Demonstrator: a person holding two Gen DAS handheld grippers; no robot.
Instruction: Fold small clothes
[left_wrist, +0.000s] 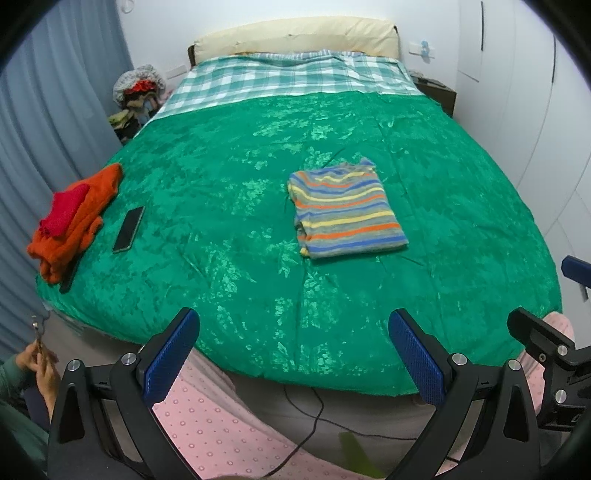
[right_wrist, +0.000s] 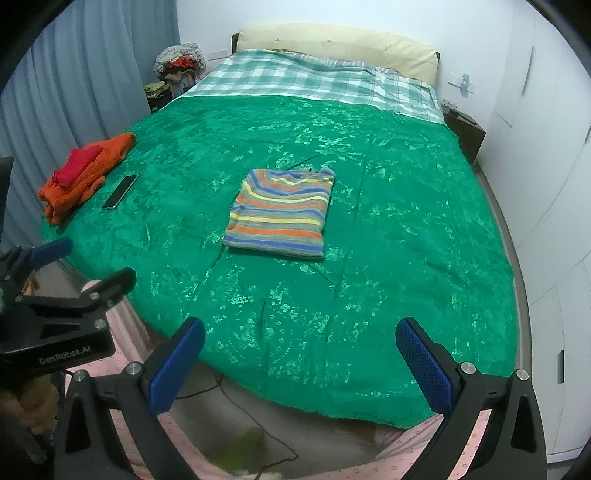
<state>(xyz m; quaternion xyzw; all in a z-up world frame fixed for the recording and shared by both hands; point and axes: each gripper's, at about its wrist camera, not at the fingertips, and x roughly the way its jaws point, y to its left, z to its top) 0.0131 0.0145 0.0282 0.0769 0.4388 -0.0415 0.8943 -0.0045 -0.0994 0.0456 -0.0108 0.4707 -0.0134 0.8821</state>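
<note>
Left wrist view: left gripper (left_wrist: 293, 354), jaws wide apart, empty, above the bed's near edge. Striped sweater (left_wrist: 345, 208) folded flat mid-bed on green bedspread (left_wrist: 221, 258); orange clothes (left_wrist: 74, 218) and phone (left_wrist: 128, 229) at left.

Right wrist view: right gripper (right_wrist: 300, 363), wide apart, empty. Striped sweater (right_wrist: 282, 212) well ahead. Best reach squarely and pinch only the sweater's edges, not the spread.

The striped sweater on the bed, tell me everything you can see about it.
The striped sweater is a soft-looking knit with grey, blue, orange and yellow horizontal bands. It is folded into a neat, roughly rectangular bundle with layered edges showing at the near side, and lies flat near the middle of the green bedspread. Only the bedspread touches it; both grippers are well back from it, open and empty.
</note>
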